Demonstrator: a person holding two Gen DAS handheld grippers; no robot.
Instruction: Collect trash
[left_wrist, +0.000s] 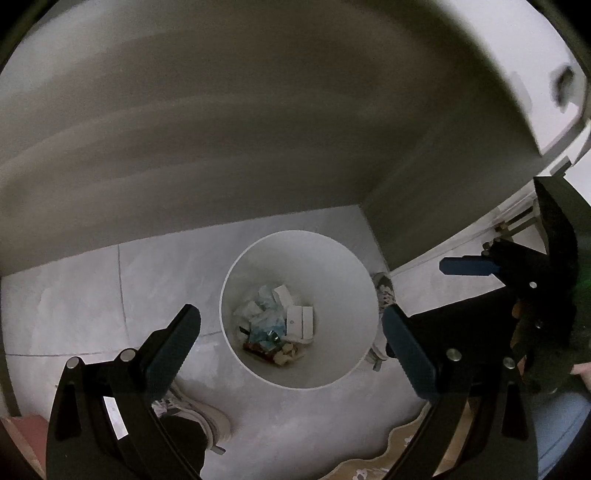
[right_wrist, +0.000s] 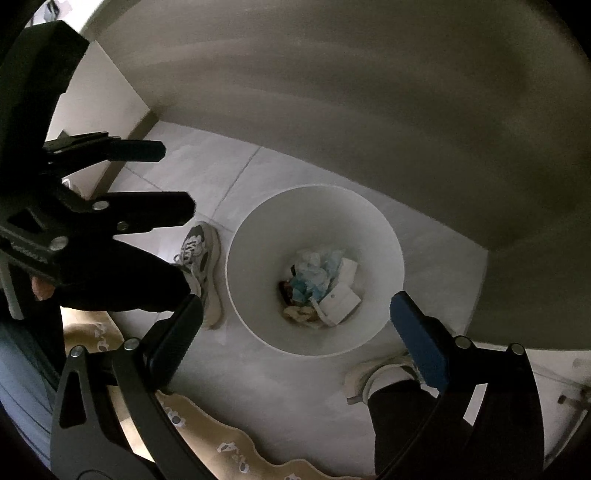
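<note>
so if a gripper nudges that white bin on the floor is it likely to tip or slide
The white bin looks more likely to slide than tip: it stands on smooth floor tiles. It is probably light, since only a shallow layer of paper trash lies at the bottom. Its mouth looks wider than its base, so a high push might tilt it.

Pale tiled floor (right_wrist: 295, 391) underfoot, thin grout lines crossing it. A grey-and-white sneaker (right_wrist: 201, 258) stands just beside the round white rim, a second cream sneaker (right_wrist: 384, 374) nearer the camera, dark trouser legs (right_wrist: 122, 277) above both. A beige rug (right_wrist: 207, 432) with a wavy patterned edge lies along the bottom. A big grey-white underside (left_wrist: 221, 110) looms overhead, blurred.
</note>
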